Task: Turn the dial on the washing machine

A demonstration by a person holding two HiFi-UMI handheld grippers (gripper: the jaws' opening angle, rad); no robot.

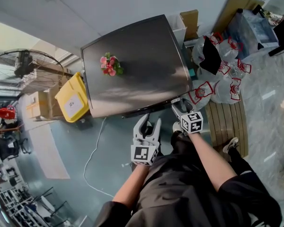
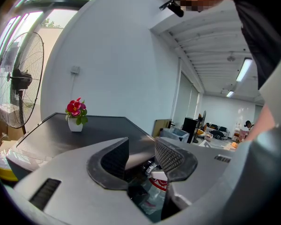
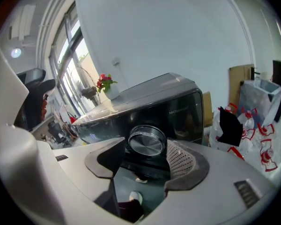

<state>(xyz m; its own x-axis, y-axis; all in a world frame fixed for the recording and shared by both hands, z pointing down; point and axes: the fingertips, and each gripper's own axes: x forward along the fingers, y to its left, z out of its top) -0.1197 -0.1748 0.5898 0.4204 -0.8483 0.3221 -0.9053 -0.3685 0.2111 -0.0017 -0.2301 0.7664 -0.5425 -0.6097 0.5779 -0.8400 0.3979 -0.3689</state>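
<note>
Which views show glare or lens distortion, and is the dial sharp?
Head view: a pale reflection lies across the washing machine top, whose edges bow. Right gripper view: strong fisheye curve; the dial is sharp, with a sheen. Left gripper view: the window is overexposed.

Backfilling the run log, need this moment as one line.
phase: pre-grasp | right claw: open, dial framed by jaws, no contact seen | left claw: open, empty, short of washing machine
</note>
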